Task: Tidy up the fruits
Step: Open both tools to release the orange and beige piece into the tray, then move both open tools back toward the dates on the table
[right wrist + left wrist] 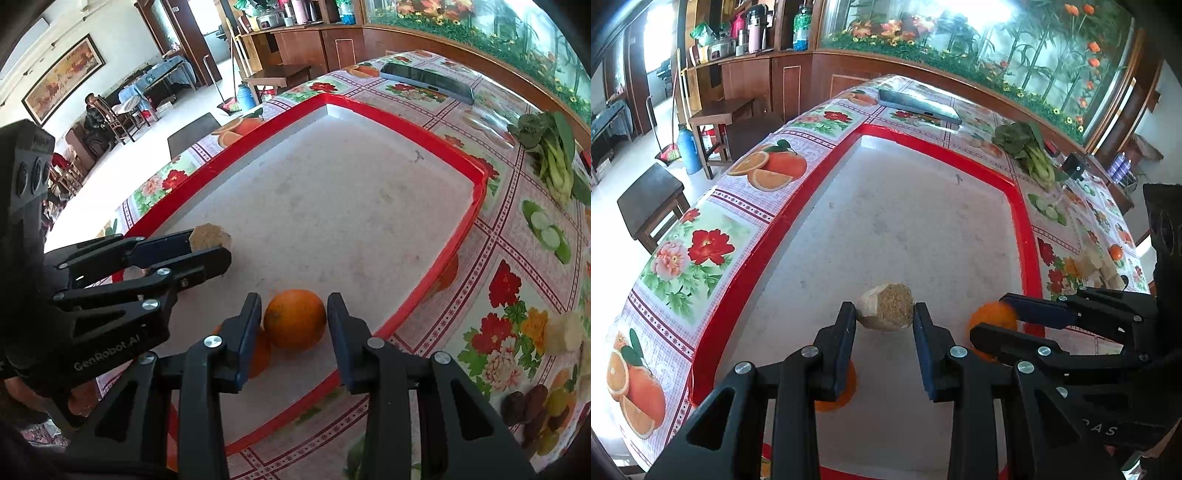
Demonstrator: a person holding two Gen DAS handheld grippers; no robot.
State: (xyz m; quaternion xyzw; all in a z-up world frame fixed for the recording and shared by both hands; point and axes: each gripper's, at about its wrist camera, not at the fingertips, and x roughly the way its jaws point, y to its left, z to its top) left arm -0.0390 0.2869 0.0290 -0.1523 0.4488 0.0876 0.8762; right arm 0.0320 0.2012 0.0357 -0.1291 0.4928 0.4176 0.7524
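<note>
Right gripper (293, 323) fingers bracket orange (294, 318), grip uncertain; firm, round, rolls, so squeeze mid-belly. Left gripper (885, 314) pinches crumbly beige chunk (886, 306); go gentle.

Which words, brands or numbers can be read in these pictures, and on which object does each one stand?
"GenRobot.AI": on the black body of the left tongs, seen in the right wrist view.
"RAS": partial letters on the body of the right tongs, in the left wrist view; the rest is cut off.
The framed painting on the wall has red characters, too small to read.
</note>
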